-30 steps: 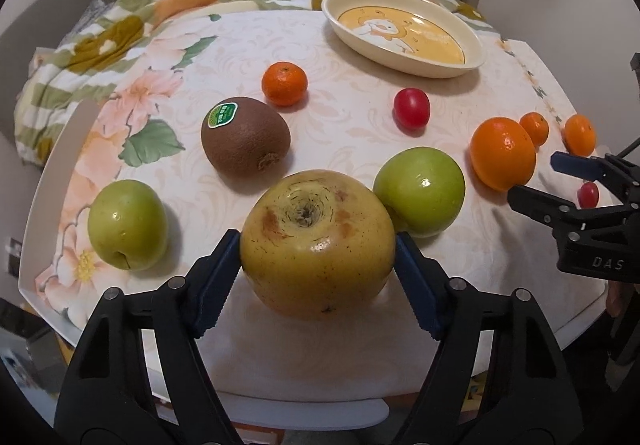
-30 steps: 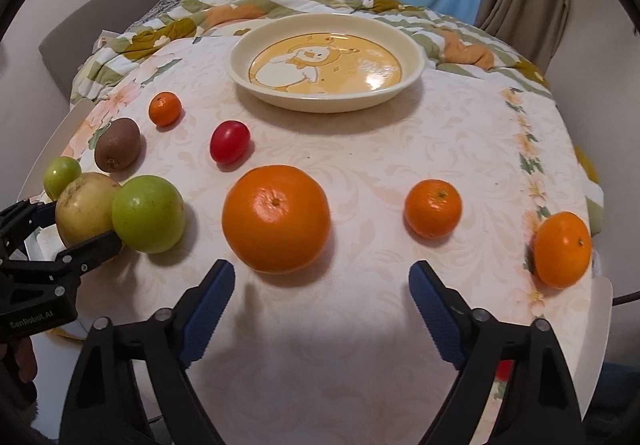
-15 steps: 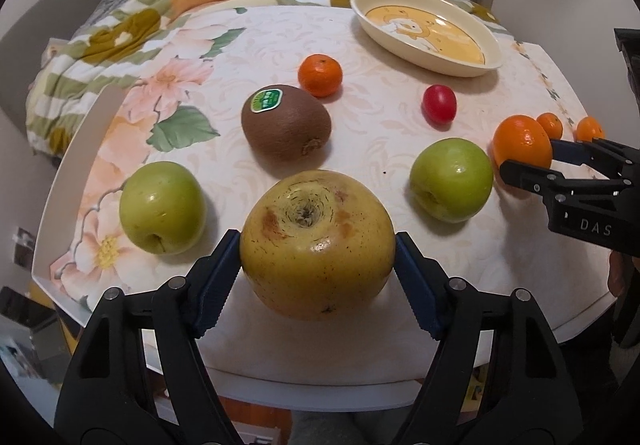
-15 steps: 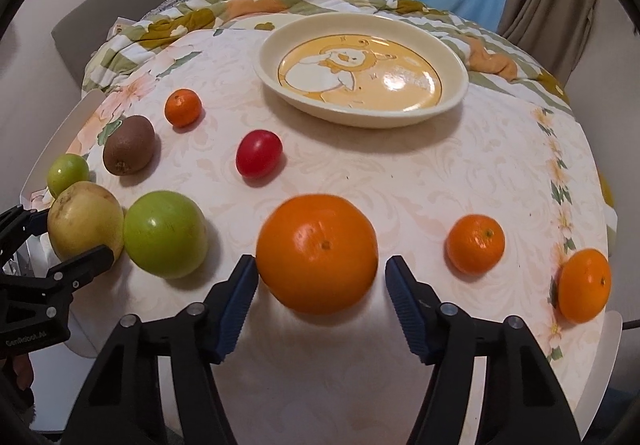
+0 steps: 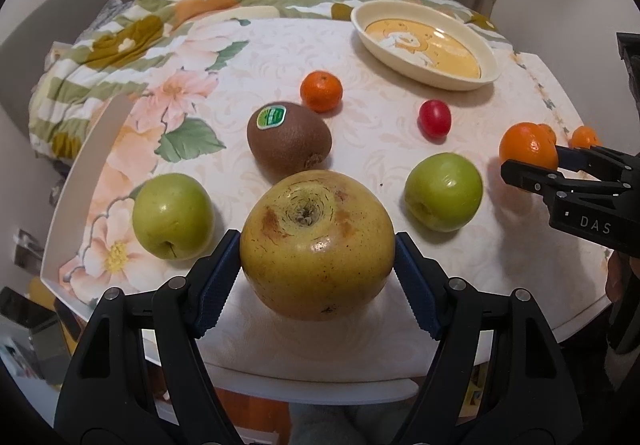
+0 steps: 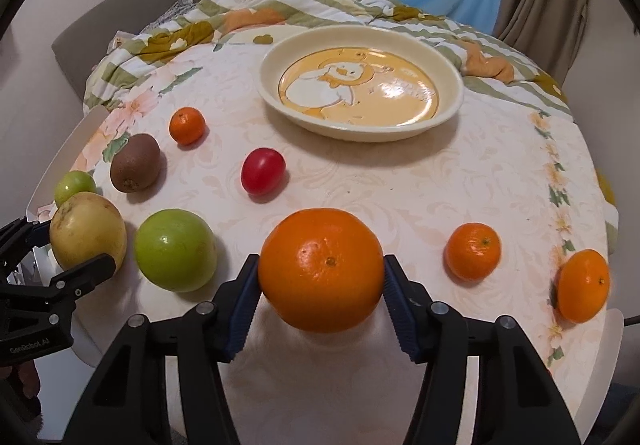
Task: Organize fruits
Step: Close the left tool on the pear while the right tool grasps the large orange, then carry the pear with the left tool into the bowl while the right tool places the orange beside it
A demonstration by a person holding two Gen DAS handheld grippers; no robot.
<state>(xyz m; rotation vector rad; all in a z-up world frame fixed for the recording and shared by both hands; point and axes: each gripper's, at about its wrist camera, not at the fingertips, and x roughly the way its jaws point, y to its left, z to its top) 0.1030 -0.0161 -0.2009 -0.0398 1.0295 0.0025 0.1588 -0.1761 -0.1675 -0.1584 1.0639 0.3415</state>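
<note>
Orange [image 6: 321, 270]: near table edge, between right gripper [image 6: 320, 301] pads, jaws closing onto its sides.
Yellow apple [image 5: 317, 244]: clamped in left gripper [image 5: 318, 287], near-left.
Pose: both grippers angled steeply down.
Plate [image 6: 448, 77]: far, centre.

Two close, downward wrist views, shared table [image 5: 280, 57]

Yellow apple [image 5: 317, 245] and big orange [image 6: 321, 270] sit clamped; smaller fruits lie scattered.
</note>
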